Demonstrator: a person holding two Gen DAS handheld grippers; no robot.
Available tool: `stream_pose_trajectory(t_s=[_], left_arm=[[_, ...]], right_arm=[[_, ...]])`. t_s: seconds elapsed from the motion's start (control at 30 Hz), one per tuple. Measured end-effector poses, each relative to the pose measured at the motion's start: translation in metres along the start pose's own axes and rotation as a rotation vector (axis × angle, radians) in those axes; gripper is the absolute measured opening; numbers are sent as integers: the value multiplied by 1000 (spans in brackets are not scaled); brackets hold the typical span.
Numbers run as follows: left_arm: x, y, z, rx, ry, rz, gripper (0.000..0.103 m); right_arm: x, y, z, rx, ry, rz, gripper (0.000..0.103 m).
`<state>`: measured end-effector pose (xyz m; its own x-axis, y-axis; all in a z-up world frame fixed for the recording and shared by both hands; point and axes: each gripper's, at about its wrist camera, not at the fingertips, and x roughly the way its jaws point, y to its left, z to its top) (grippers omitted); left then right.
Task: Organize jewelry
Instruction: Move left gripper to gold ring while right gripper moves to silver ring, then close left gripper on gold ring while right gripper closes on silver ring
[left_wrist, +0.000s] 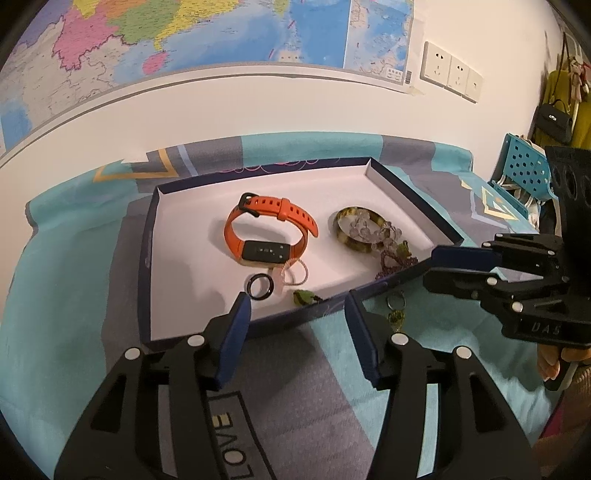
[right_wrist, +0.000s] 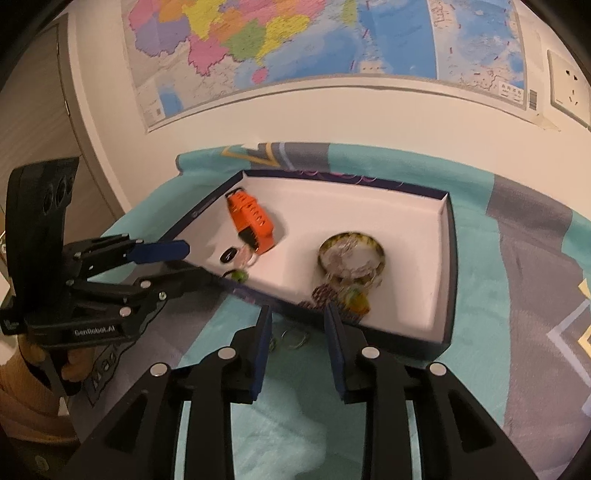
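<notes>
Behind the table, a map (left_wrist: 207, 33) is pinned to a white wall, with sockets (left_wrist: 450, 70) set to its right. A teal and grey cloth (left_wrist: 66, 266) is spread over the table, and on it a shallow box (left_wrist: 146, 258) with a white floor and dark walls is laid.

Inside the box, an orange watch (left_wrist: 269, 229) is set on its edge left of centre. A black ring (left_wrist: 260, 285) and a thin pale band (left_wrist: 295, 271) are seen just in front of it, the band touching the watch. A green bangle (left_wrist: 356, 229) is placed to the right, with clear beads (left_wrist: 362, 225) draped over it and a purple strand (left_wrist: 395, 260) trailing to the front wall. A small green piece (left_wrist: 304, 297) is found at the front wall (what it is cannot be told).

Outside the box, just beside its front wall, a keyring (left_wrist: 396, 308) with a green charm is left on the cloth.

The left hand-held gripper (left_wrist: 297, 304) is held over the front wall with its jaws moderately apart and nothing between them. The right hand-held gripper (right_wrist: 297, 319) is held over the cloth near the keyring, its jaws narrower, also empty (this view is blurred). Fingers (left_wrist: 550, 363) of the person's hand are seen on its handle.
</notes>
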<state>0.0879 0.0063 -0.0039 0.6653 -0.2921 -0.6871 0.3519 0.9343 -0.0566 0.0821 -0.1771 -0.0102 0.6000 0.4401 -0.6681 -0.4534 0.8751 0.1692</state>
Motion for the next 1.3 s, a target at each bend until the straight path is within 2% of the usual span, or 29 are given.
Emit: stream_pose_trajectory(t_s=[0.53, 0.57, 0.6, 0.67, 0.77, 0.83, 0.9, 1.03, 1.1, 1.2, 1.3], left_arm=[[-5, 0, -16, -15, 19, -19, 55], [-4, 1, -17, -17, 21, -21, 55], [-4, 1, -17, -18, 23, -21, 55], [-4, 1, -19, -20, 24, -23, 55], [-4, 1, -19, -24, 24, -27, 56], [-3, 1, -20, -22, 28, -36, 57], [-2, 0, -22, -17, 34, -49, 57], [-1, -7, -25, 8, 42, -73, 57], [0, -13, -27, 27, 50, -98, 57], [2, -23, -30, 66, 64, -125, 57], [4, -33, -34, 104, 77, -134, 57]], right_arm=[[27, 22, -12, -24, 77, 40, 27], [30, 23, -12, -26, 84, 39, 24], [32, 24, -13, -28, 90, 42, 16], [34, 26, -14, -37, 101, 52, 7], [31, 36, -16, -66, 106, 72, 7], [28, 42, -18, -91, 107, 83, 10], [23, 41, -18, -83, 94, 74, 41], [14, 26, -16, -37, 62, 53, 38], [16, 17, -15, -9, 68, 24, 34], [24, 7, -14, 21, 85, -24, 34], [29, 5, -12, 30, 89, -30, 34]])
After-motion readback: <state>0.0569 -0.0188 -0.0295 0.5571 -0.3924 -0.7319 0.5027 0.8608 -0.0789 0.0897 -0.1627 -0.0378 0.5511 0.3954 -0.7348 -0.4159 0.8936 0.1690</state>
